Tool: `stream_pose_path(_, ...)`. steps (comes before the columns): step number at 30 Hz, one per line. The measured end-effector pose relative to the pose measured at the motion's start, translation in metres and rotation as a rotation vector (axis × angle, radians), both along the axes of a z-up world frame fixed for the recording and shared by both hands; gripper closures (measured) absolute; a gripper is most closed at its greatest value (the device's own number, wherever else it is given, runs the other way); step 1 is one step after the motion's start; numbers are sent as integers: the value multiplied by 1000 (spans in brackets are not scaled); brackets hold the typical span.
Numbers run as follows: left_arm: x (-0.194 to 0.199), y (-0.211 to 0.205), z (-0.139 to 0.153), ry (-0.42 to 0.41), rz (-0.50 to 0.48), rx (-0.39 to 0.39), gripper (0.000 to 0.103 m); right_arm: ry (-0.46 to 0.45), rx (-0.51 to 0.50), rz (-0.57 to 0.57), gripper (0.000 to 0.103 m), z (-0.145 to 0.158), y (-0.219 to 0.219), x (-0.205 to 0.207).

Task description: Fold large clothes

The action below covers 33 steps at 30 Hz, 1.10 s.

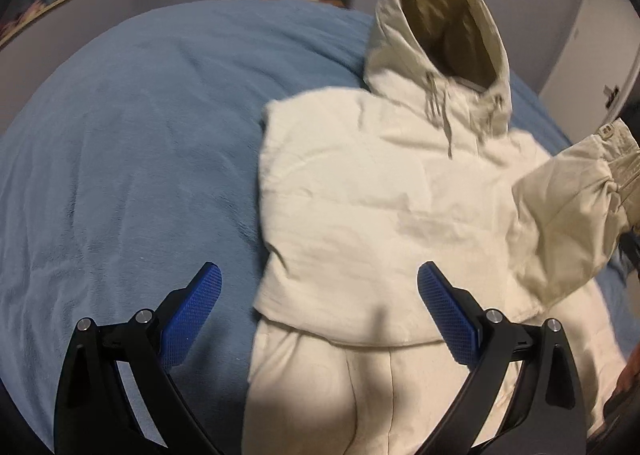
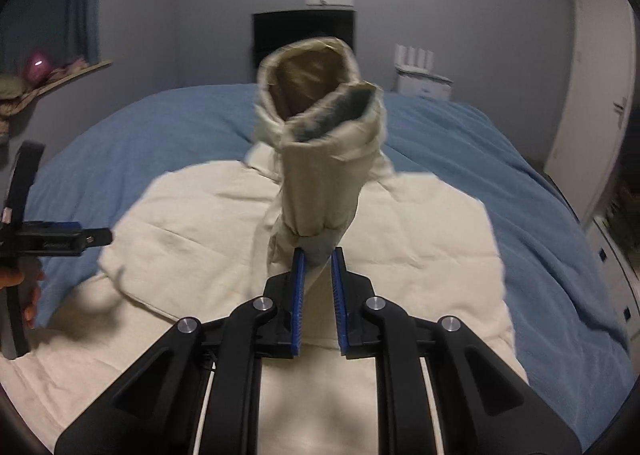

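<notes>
The cream hooded jacket (image 1: 380, 207) lies across the blue bed (image 1: 132, 159), centre-right of the left wrist view. It looks soft, puffy and light, likely slippery. The right gripper (image 2: 319, 261) pinches its sleeve cuff (image 2: 320, 183); the left gripper (image 1: 320, 291) fingers stand wide apart, empty. Hem corners seem good holds.

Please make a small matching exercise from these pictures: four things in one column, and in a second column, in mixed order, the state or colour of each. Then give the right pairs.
Things:
1. left gripper
2. right gripper
3. blanket
4. hood

States:
A. blue, spread over the bed
B. jaws wide apart, nothing between them
C. lies open, its darker lining showing
D. shut on the sleeve, which is raised above the hoodie

Pairs: 1-B, 2-D, 3-A, 4-C
</notes>
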<state>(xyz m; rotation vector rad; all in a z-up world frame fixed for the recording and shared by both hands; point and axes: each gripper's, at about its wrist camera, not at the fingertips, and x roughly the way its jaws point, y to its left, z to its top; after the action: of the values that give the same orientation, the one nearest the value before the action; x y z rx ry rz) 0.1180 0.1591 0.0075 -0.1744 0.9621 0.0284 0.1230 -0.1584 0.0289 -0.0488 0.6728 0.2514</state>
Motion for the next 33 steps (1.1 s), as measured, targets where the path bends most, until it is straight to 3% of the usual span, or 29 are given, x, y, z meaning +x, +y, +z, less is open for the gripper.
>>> stream_pose_path(8,5,-4,-18,56,-9,22,8,150,65,-85,91,-44,-48,4)
stream_pose_path(14,7,-7,-20,61,-19,33,8,272,131,-26,91,-67,-71,18)
stream_pose_path(16,7,-8,-19,59,-25,39,8,302,158,0,86,-69,-76,21)
stream_pose_path(18,6,-9,-18,56,-29,45,8,324,181,17,53,-71,-82,20)
stream_pose_path(20,6,-10,-18,54,-31,47,8,315,184,20,39,-69,-86,18)
stream_pose_path(24,5,-11,-18,53,-31,48,8,328,159,-56,38,-72,-94,22)
stream_pose_path(28,5,-12,-19,53,-31,49,8,360,302,-116,38,-78,-114,31)
stream_pose_path(33,5,-13,-23,70,-40,55,8,386,358,-106,37,-84,-114,47)
